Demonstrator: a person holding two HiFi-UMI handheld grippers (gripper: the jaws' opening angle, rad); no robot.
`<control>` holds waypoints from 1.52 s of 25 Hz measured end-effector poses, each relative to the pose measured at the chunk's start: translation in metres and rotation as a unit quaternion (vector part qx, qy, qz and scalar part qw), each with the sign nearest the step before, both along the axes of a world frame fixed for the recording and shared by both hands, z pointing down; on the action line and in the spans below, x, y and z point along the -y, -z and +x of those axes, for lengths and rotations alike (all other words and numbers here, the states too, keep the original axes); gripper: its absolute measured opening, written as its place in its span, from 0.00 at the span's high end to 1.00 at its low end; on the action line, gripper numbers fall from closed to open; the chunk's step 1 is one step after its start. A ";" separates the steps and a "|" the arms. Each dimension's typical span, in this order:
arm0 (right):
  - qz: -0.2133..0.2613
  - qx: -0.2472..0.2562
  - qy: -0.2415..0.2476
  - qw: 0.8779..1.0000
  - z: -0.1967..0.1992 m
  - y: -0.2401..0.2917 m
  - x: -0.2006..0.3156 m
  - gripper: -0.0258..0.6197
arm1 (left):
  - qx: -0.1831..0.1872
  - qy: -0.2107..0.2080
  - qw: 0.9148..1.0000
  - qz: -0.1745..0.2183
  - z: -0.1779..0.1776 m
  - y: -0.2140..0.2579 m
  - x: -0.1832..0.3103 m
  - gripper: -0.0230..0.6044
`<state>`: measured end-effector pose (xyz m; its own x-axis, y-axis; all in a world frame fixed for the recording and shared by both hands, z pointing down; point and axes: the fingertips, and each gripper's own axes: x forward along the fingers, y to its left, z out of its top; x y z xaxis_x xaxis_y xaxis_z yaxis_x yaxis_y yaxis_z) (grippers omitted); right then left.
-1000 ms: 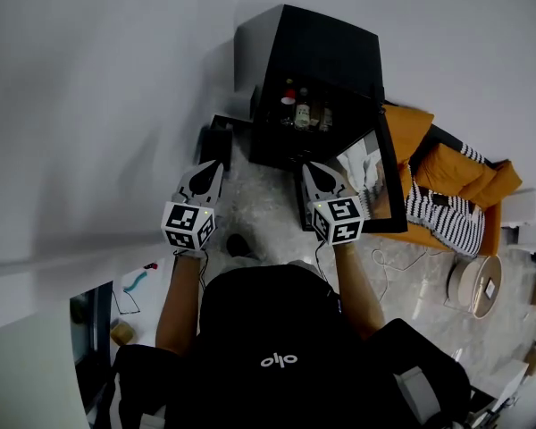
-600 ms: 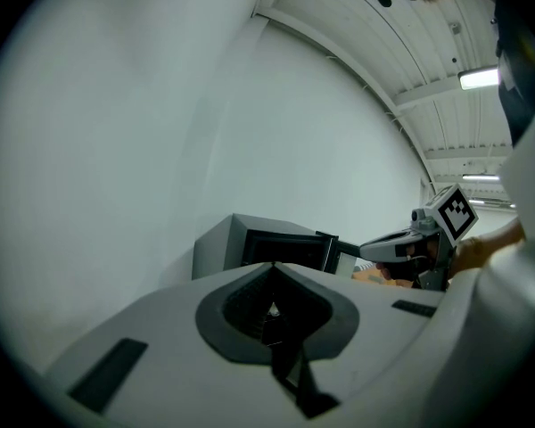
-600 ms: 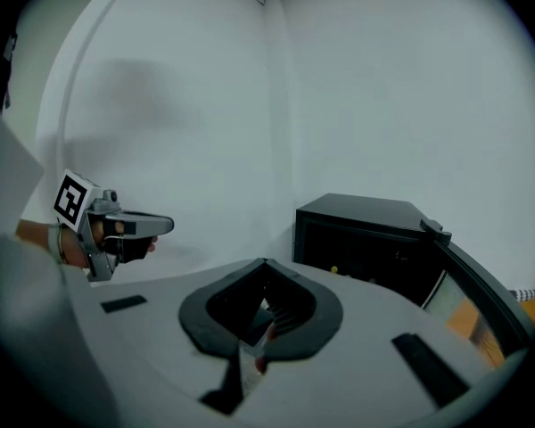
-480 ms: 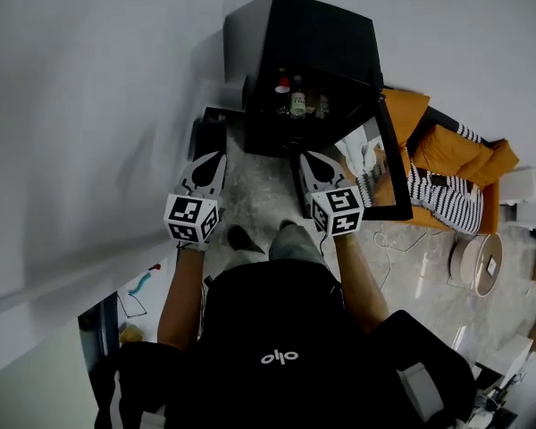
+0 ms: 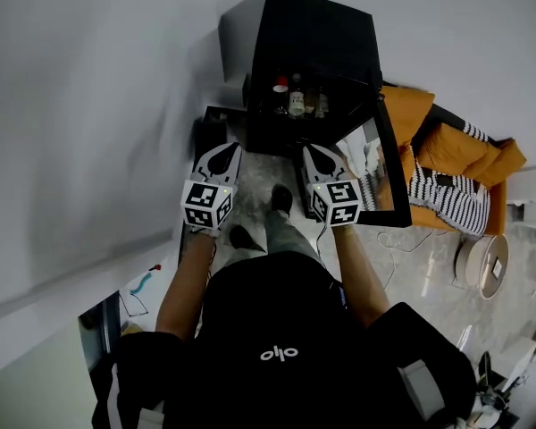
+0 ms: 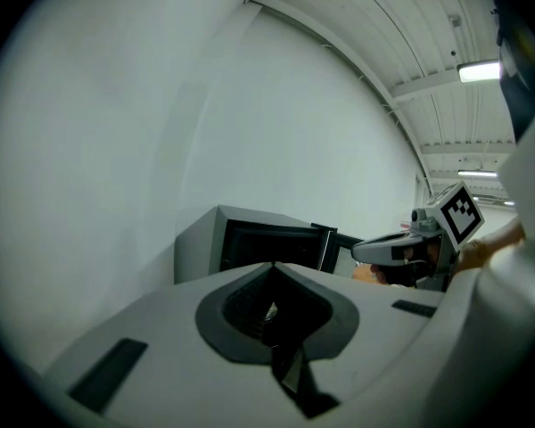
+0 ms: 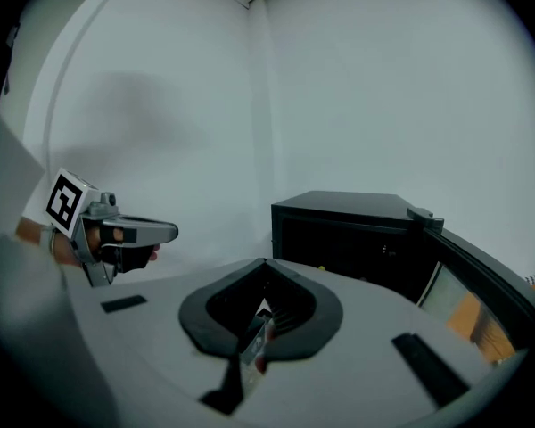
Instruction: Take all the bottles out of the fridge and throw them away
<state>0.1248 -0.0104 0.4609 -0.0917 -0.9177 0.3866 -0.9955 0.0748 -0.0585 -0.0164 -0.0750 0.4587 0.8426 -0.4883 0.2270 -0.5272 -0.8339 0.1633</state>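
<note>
Ahead, the bottles stand in a row inside the open, boxy black fridge at your twelve o'clock, on pale marbled floor against a plain white wall. Your left gripper and right gripper hang before it, jaws pressed together, empty.

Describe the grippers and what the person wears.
The left gripper and right gripper are pale grey, tapering to dark-padded jaws, each carrying a cube of black-and-white square markers. Black top with white logo; forearms unsleeved.
</note>
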 end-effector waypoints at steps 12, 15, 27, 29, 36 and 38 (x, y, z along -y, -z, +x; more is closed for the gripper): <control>-0.007 -0.005 -0.022 1.000 0.089 -0.035 0.033 0.96 | 0.026 -0.046 0.998 -0.023 0.123 -0.054 0.041 0.96; -0.003 -0.002 -0.026 1.000 0.102 -0.041 0.041 0.96 | 0.033 -0.038 0.998 -0.028 0.143 -0.071 0.056 0.96; -0.028 -0.001 0.007 1.000 0.119 -0.092 0.066 0.96 | 0.063 -0.006 0.995 -0.080 0.184 -0.142 0.083 0.96; -0.034 -0.001 0.010 0.999 0.121 -0.099 0.068 0.96 | 0.065 0.001 0.994 -0.085 0.185 -0.150 0.084 0.96; -0.047 0.005 0.019 0.999 0.127 -0.116 0.074 0.96 | 0.082 0.013 0.992 -0.092 0.192 -0.176 0.086 0.96; -0.048 0.006 0.021 0.999 0.130 -0.119 0.078 0.96 | 0.087 0.017 0.992 -0.093 0.196 -0.183 0.093 0.96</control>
